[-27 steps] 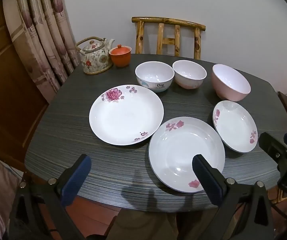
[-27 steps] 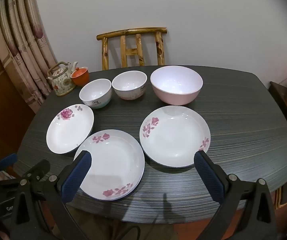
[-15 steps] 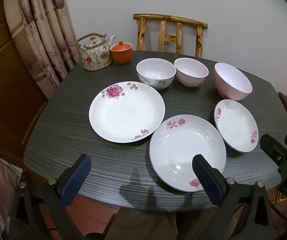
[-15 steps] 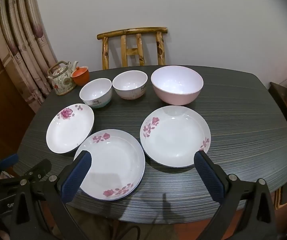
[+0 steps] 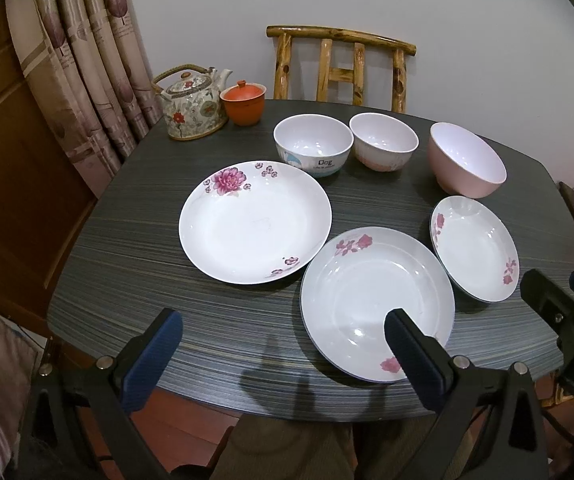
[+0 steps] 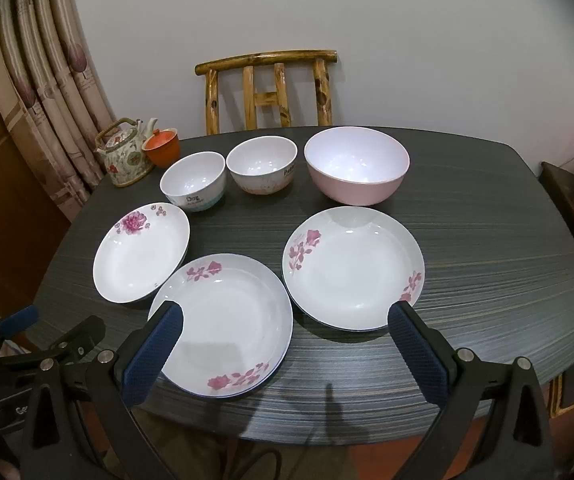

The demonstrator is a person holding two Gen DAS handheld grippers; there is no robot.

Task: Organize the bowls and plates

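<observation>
Three white floral plates lie on the dark table (image 5: 147, 240): a left plate (image 5: 255, 222) (image 6: 141, 252), a middle plate (image 5: 377, 304) (image 6: 223, 324) and a right plate (image 5: 475, 248) (image 6: 353, 266). Behind them stand a white "Dog" bowl (image 5: 313, 144) (image 6: 193, 180), a second white bowl (image 5: 383, 146) (image 6: 261, 170) and a larger pink bowl (image 5: 467, 164) (image 6: 357, 164). My left gripper (image 5: 283, 356) is open and empty above the near table edge. My right gripper (image 6: 287, 348) is open and empty over the near edge, its fingers framing the middle and right plates.
A floral teapot (image 5: 191, 106) (image 6: 125, 152) and an orange lidded cup (image 5: 244, 102) (image 6: 161, 146) stand at the back left. A wooden chair (image 5: 341, 66) (image 6: 267, 88) stands behind the table. Curtains (image 5: 83, 64) hang on the left.
The left wrist view has tilted up and drawn slightly closer, so the dishes sit lower in frame. The right gripper has hardly moved. No dish has moved.
</observation>
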